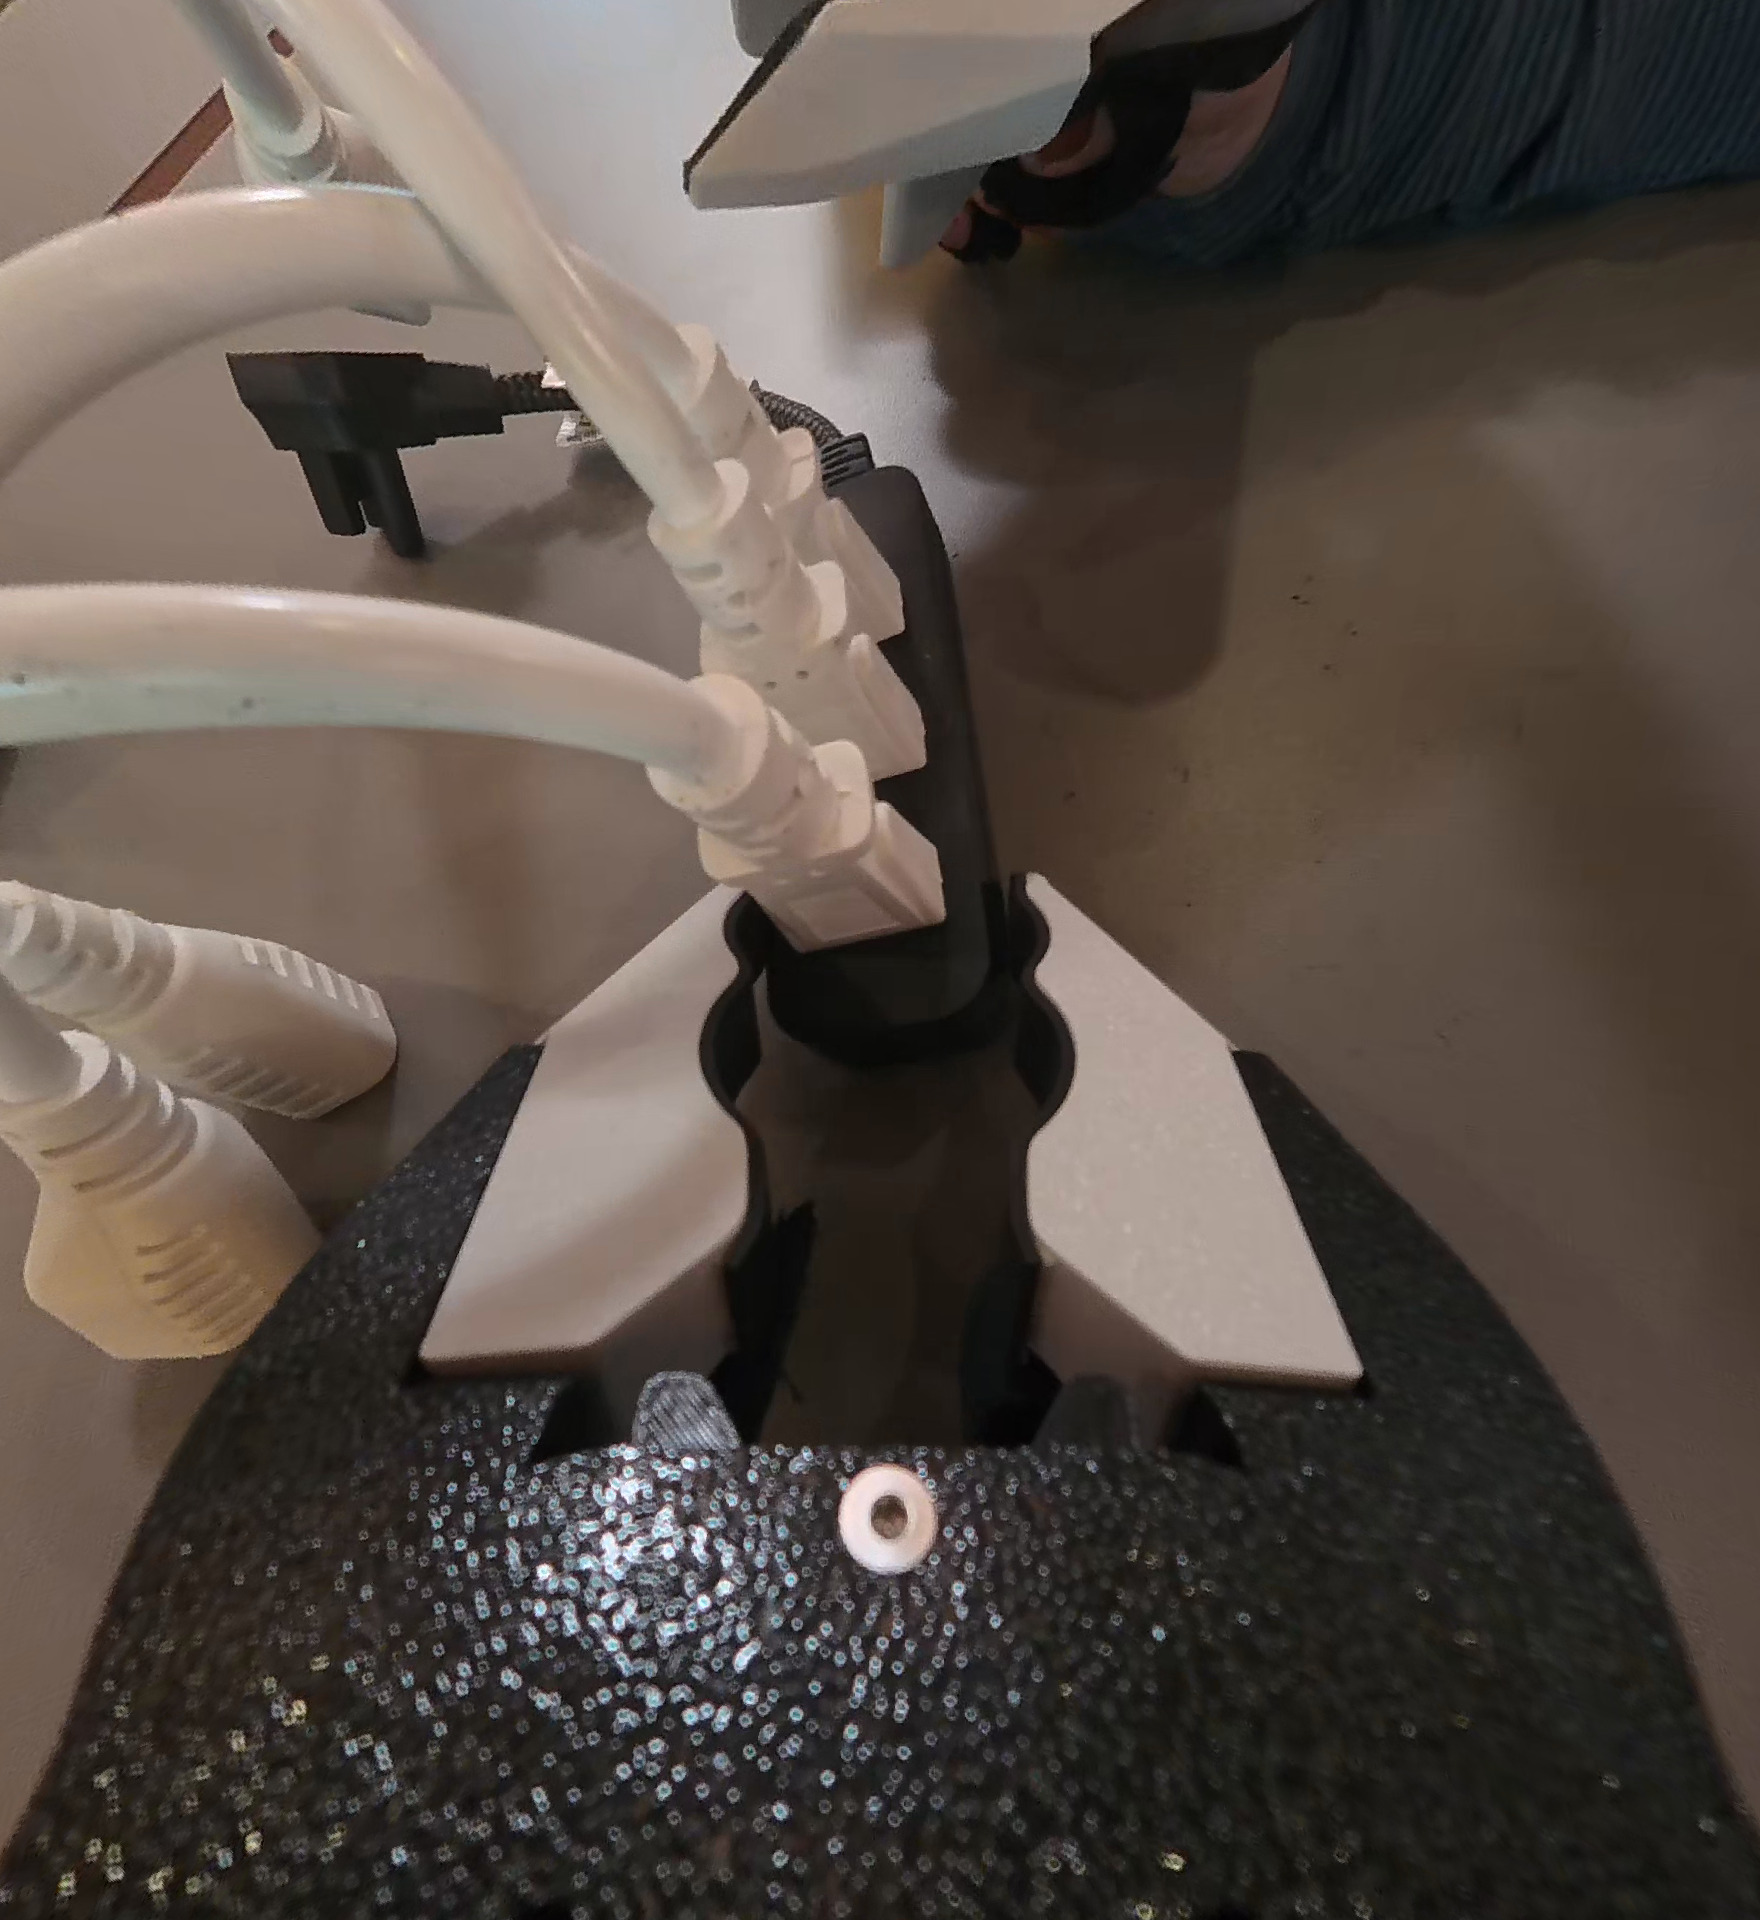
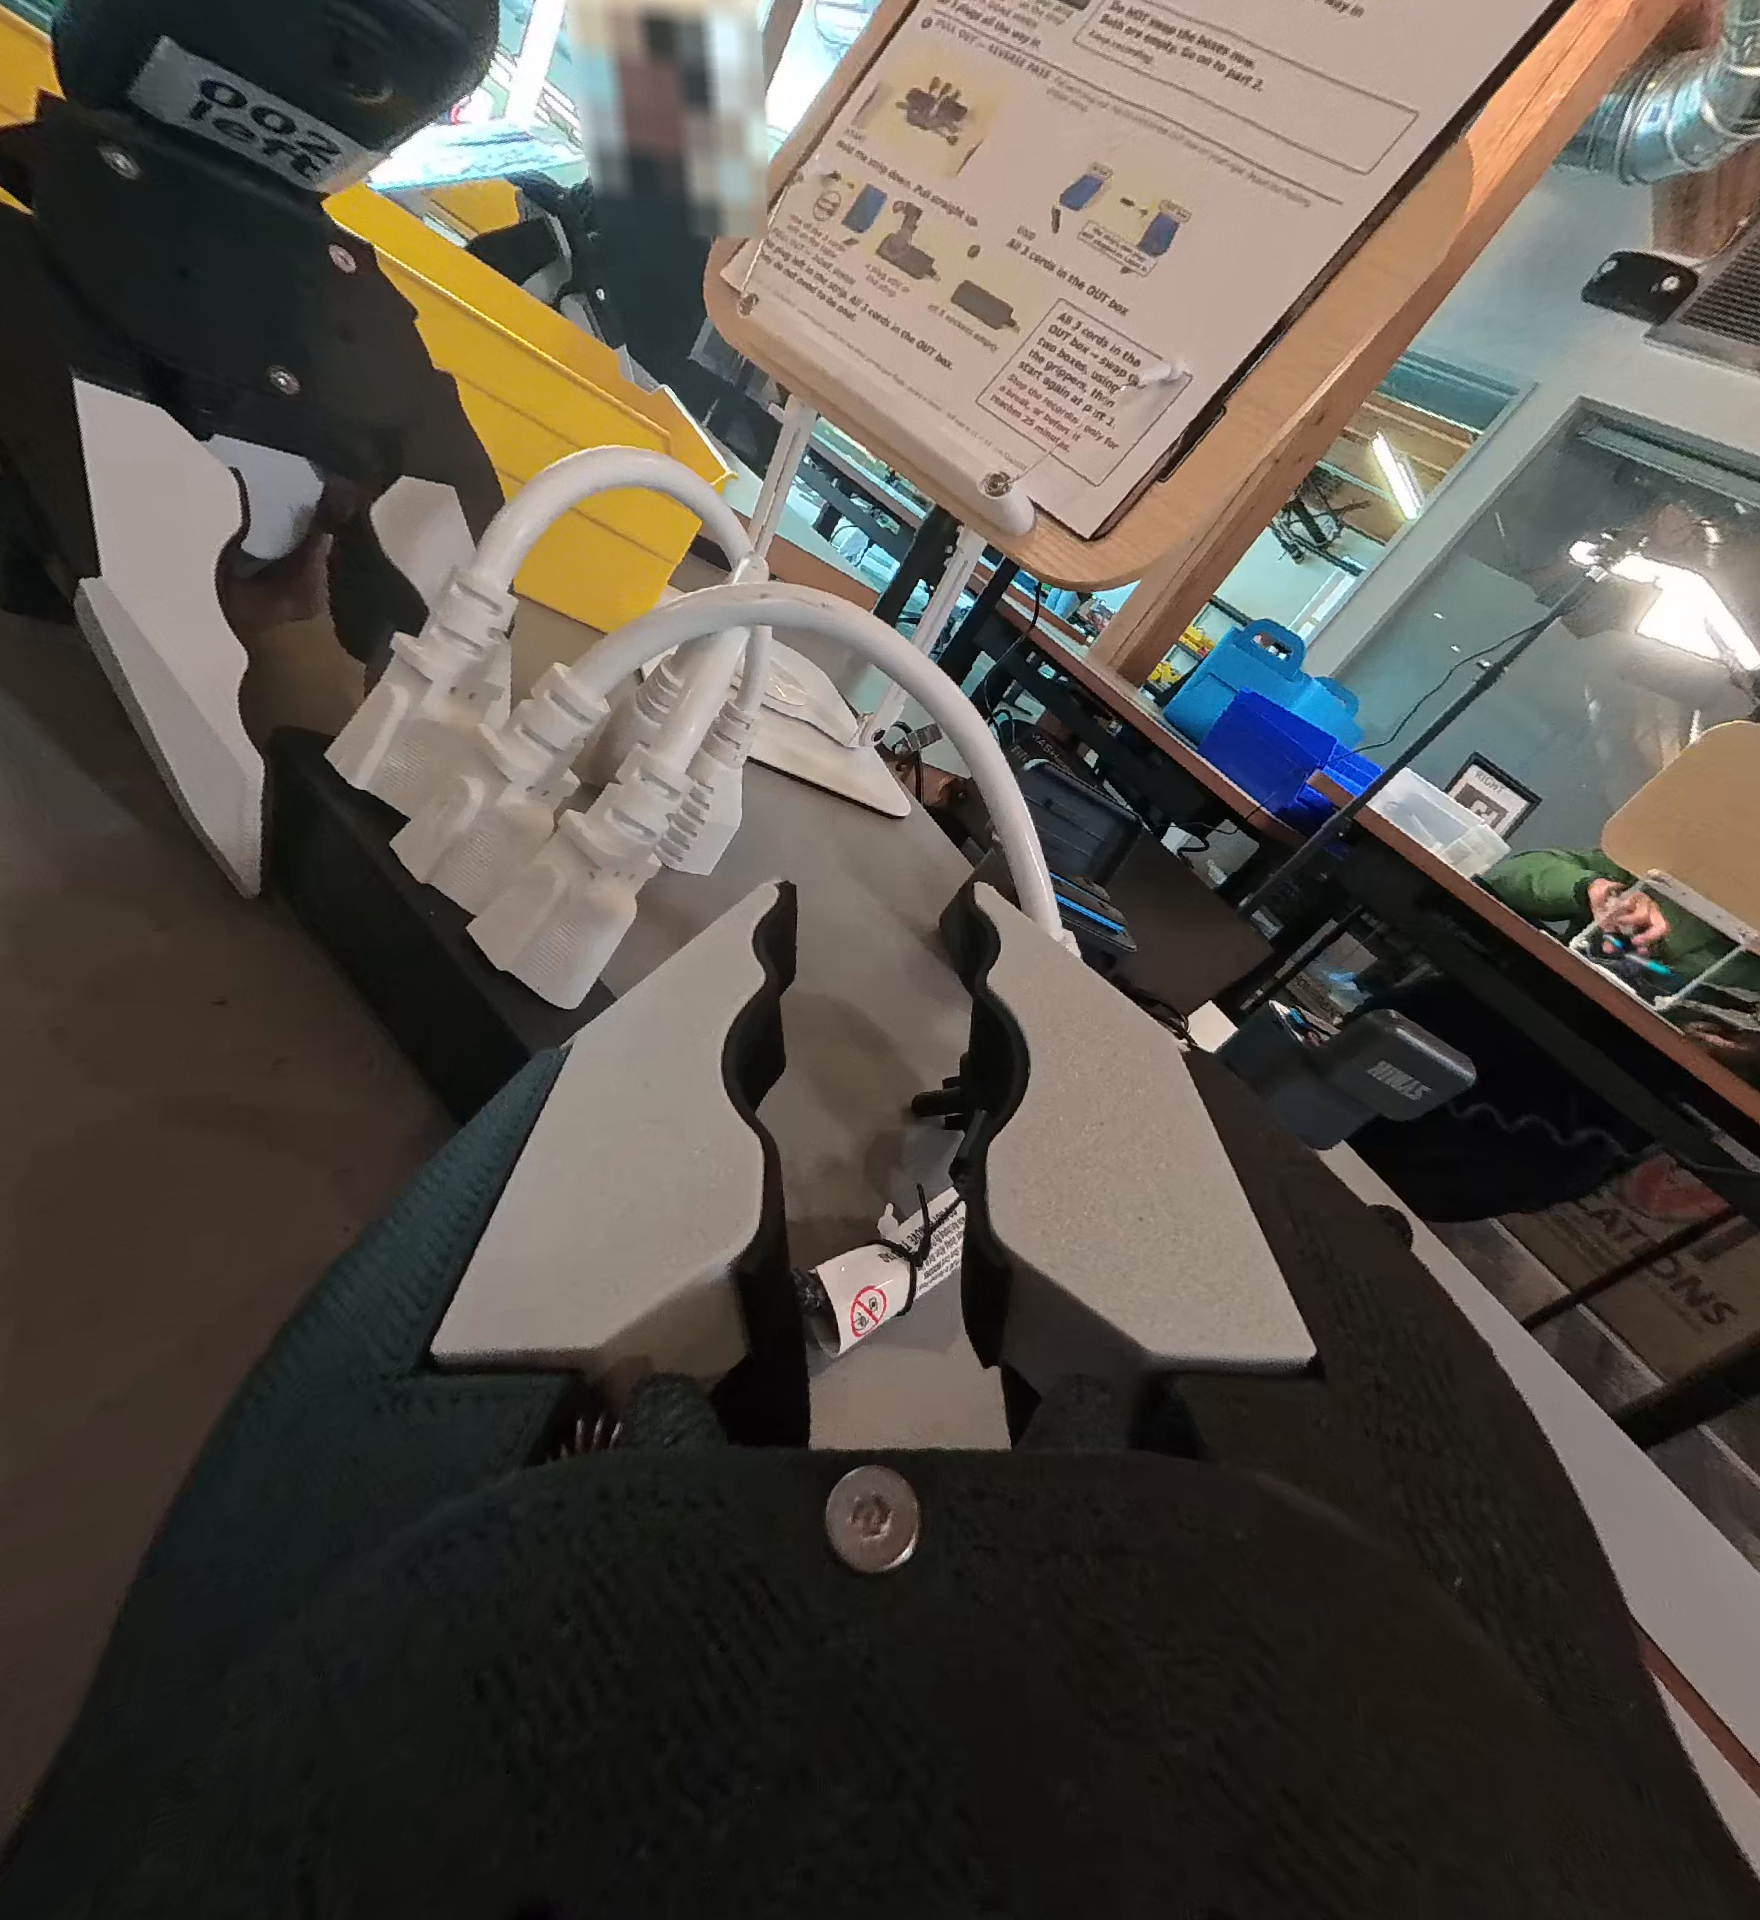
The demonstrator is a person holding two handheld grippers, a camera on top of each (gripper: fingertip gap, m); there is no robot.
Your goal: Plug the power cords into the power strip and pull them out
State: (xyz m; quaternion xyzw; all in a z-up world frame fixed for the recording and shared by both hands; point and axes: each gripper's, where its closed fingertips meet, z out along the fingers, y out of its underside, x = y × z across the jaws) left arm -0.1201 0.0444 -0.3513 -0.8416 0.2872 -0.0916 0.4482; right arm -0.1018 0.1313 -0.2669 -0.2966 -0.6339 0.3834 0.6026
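The black power strip [image 1: 943, 727] lies on the grey table [image 1: 1375, 831] with a row of white plugs [image 1: 834, 727] seated along its face, their cords [image 1: 232, 644] arching off to my left. My left gripper [image 1: 881, 997] is pinched on the near end of the strip, its fingers [image 1: 627, 1164] pressing it from either side, which is what I want: the strip has to stay pinned flat while a plug comes out. My right gripper [image 2: 871, 977] is spread and holds nothing, low over the table just beside the last plug in the row [image 2: 564, 925], with only a tagged bit of black cord [image 2: 886, 1288] seen between its fingers. I judge the pulling-out is next, so I would close on that plug's body, not its cord, and draw straight out along the prongs. Two loose white plugs [image 1: 190, 1122] and a black plug [image 1: 356, 426] lie on the table to the left.
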